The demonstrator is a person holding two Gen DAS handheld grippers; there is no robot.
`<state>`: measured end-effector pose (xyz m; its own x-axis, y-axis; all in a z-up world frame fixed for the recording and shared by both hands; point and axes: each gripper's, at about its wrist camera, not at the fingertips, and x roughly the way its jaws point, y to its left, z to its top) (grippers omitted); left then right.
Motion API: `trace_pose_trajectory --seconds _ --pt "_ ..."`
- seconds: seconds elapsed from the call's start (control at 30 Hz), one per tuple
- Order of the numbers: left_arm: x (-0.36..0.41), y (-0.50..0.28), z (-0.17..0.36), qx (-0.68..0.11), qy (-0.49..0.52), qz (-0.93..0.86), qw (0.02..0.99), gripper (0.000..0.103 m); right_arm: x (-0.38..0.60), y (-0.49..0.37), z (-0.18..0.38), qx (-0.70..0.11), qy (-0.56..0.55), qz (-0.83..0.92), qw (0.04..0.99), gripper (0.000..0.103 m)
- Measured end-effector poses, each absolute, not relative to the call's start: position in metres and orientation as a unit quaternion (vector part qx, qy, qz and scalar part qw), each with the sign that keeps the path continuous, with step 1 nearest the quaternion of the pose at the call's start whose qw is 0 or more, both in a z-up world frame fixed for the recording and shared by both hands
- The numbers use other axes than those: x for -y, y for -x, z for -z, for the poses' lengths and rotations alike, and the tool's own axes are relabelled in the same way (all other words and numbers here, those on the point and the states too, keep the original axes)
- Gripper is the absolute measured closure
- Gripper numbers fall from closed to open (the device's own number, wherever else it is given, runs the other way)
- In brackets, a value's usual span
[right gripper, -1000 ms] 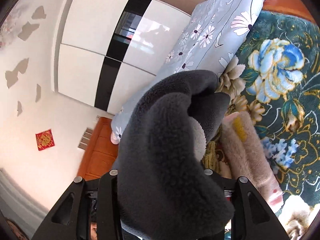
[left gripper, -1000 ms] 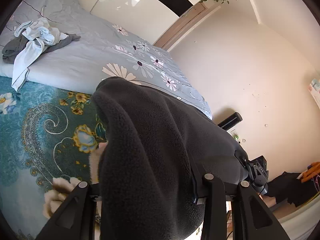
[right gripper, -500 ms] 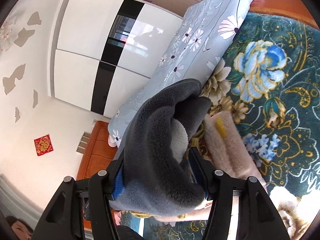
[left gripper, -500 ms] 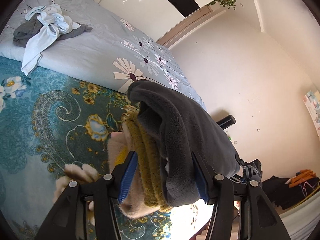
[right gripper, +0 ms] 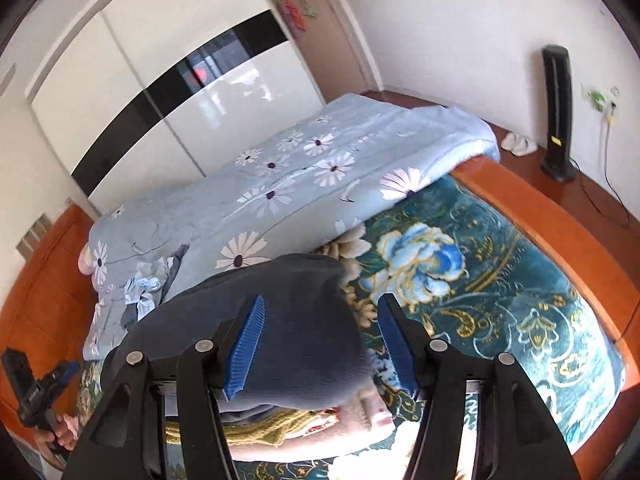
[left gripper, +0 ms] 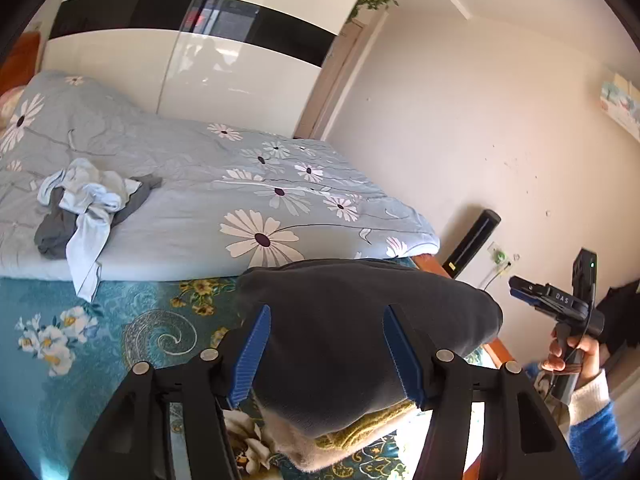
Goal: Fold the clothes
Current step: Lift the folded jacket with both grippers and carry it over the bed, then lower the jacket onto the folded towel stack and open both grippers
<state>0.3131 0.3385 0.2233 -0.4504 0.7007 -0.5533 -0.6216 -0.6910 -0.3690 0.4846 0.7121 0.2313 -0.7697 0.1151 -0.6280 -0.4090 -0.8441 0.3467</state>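
A folded dark grey fleece (left gripper: 360,308) tops a stack on the teal floral blanket (left gripper: 80,360). Under it show a yellow knit (left gripper: 368,428) and a beige fuzzy garment (left gripper: 308,452). My left gripper (left gripper: 326,354) hovers above the stack's near end. Its jaws are opening, and the blue pads stand clear of the fleece seen between them. My right gripper (right gripper: 320,346) hangs open over the other end of the fleece (right gripper: 296,292), its pads apart from the cloth. The yellow knit (right gripper: 256,428) shows there too.
A crumpled pile of light blue and grey clothes (left gripper: 86,204) lies on the daisy-print duvet (left gripper: 240,184) behind the stack. The wooden bed frame (right gripper: 560,232) borders the blanket. A black tower heater (right gripper: 556,112) stands by the wall. A hand (left gripper: 568,356) holds the other gripper at right.
Both grippers let go of the dark fleece, opened and rose above it. The fleece now lies folded on the stack, and both views have levelled out to show the room.
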Motion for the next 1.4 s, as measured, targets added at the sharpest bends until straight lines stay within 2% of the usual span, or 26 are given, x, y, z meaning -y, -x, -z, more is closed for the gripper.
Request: trace_pose_trajectory --seconds 0.13,0.23,0.43,0.63,0.8,1.07,1.17,1.23,1.4 --pt "-0.374 -0.314 -0.203 0.017 0.37 -0.851 0.372 0.04 -0.654 -0.422 -0.225 -0.158 0.357 -0.917 0.083 0.043" --pt "-0.378 -0.322 -0.17 0.008 0.408 -0.836 0.367 0.04 -0.631 -0.392 -0.197 -0.121 0.392 -0.909 0.068 0.043" --pt "-0.376 -0.356 -0.123 -0.021 0.417 -0.827 0.376 0.038 -0.602 -0.425 -0.165 -0.097 0.397 -0.909 0.086 0.042" --pt "-0.375 -0.357 -0.122 -0.003 0.424 -0.819 0.386 0.037 -0.59 -0.442 -0.155 -0.076 0.399 -0.907 0.114 0.041" --pt "-0.366 -0.36 -0.14 0.0 0.414 -0.823 0.389 0.036 -0.589 -0.438 -0.17 -0.077 0.398 -0.906 0.119 0.042" --pt "-0.348 -0.381 -0.153 -0.011 0.385 -0.845 0.37 0.02 -0.579 -0.449 -0.188 -0.096 0.392 -0.905 0.137 0.042" --pt "-0.336 -0.388 -0.149 0.019 0.389 -0.844 0.37 0.019 -0.557 -0.464 -0.193 -0.089 0.385 -0.908 0.138 0.042" --pt "-0.33 -0.392 -0.145 0.031 0.393 -0.843 0.367 0.012 -0.537 -0.477 -0.195 -0.086 0.378 -0.913 0.131 0.042" --pt "-0.32 -0.4 -0.132 0.03 0.412 -0.84 0.352 0.003 -0.489 -0.499 -0.18 -0.109 0.37 -0.916 0.111 0.04"
